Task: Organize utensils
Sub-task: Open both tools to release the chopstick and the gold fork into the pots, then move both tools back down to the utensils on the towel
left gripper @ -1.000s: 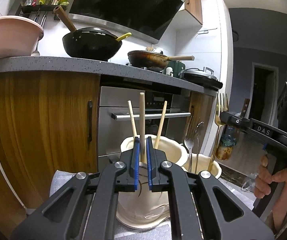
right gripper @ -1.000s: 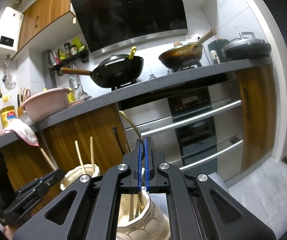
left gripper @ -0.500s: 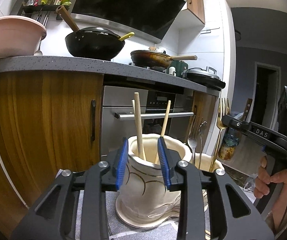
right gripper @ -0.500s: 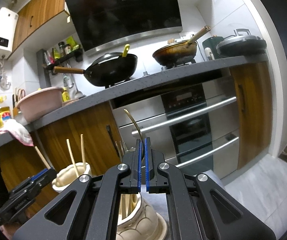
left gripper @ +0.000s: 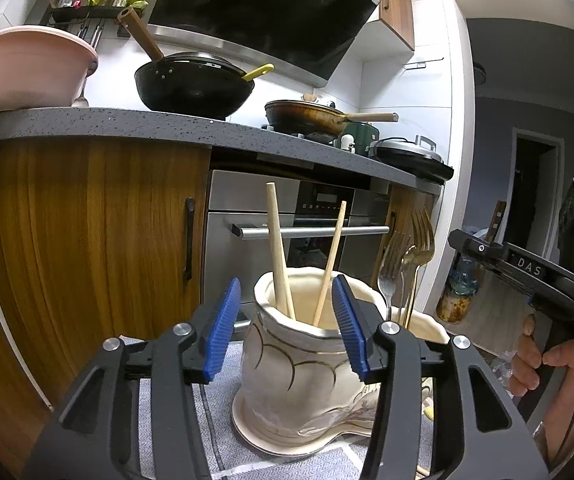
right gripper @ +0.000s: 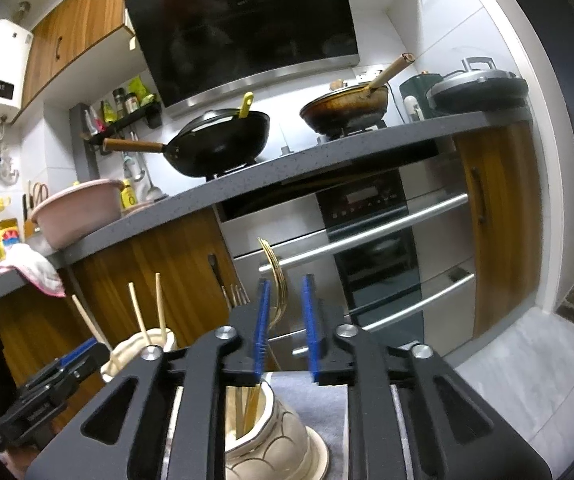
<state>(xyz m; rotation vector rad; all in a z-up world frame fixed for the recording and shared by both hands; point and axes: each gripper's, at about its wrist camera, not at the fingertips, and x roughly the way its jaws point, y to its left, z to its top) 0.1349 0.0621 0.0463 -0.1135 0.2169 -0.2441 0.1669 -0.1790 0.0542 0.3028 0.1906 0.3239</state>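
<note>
The only lettering that reads clearly is "DAS", in pale capitals on a small dark plate set into the side of the right gripper point(left gripper: 519, 268), seen in the left wrist view near the right edge. The oven's control panel point(right gripper: 363, 200) carries a display and a row of marks, too small to read. The yellow bottle point(right gripper: 3, 238) at the left end of the countertop has a red and blue label whose print is blurred. The white water heater point(right gripper: 1, 68) has a dark display, unreadable.
</note>
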